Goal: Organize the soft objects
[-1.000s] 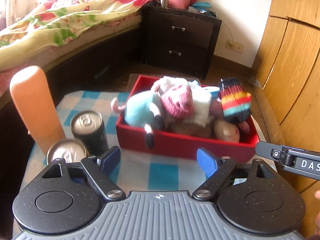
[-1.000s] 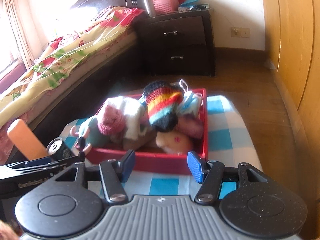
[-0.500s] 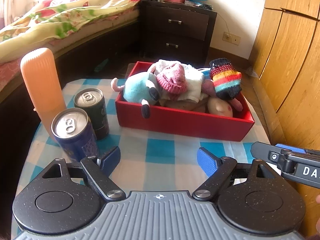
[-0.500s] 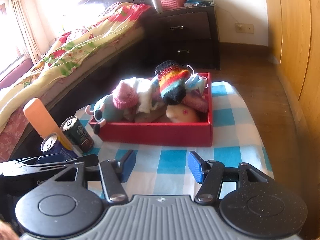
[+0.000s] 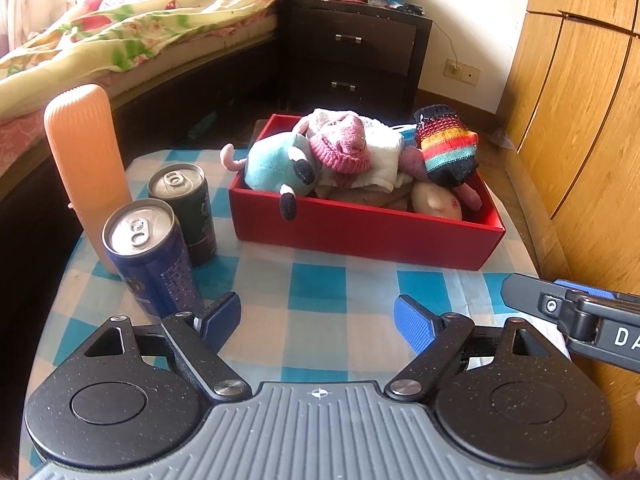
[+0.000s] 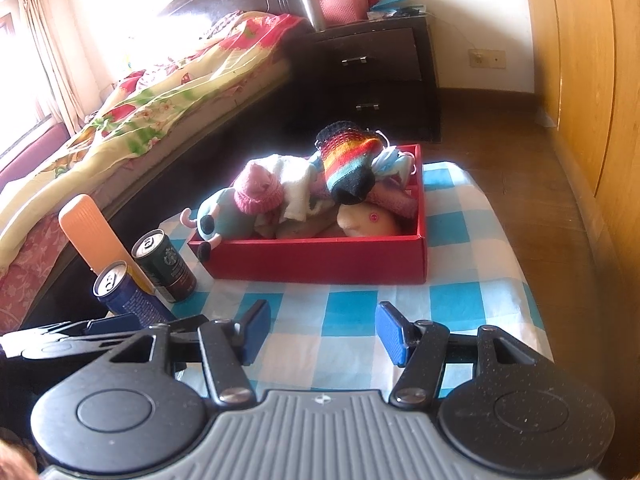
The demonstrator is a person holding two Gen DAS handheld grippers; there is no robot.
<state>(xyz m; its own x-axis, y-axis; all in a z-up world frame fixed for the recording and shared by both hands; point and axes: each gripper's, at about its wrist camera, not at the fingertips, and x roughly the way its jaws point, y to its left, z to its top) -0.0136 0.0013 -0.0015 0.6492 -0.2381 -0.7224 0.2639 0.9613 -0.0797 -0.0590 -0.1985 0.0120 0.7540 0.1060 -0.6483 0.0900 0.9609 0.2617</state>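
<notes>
Soft toys and knitwear sit heaped in red box [image 5: 360,232] on checked counter [image 5: 320,284], likely gathered there to tidy; striped mitten [image 5: 448,148] tops pile. Cans [image 5: 156,256] stand aside, unsorted hard items. Left gripper [image 5: 316,320] and right gripper [image 6: 320,332] both open, empty.

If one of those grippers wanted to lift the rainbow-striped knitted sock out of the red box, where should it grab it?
Probably at its upper, open cuff end, coming down from above. The rainbow-striped sock lies on top of the pile in the red box, its cuff raised clear of the other soft things, while its dark toe dips toward the cream plush. Pinching across the knit there should catch only the sock.
</notes>
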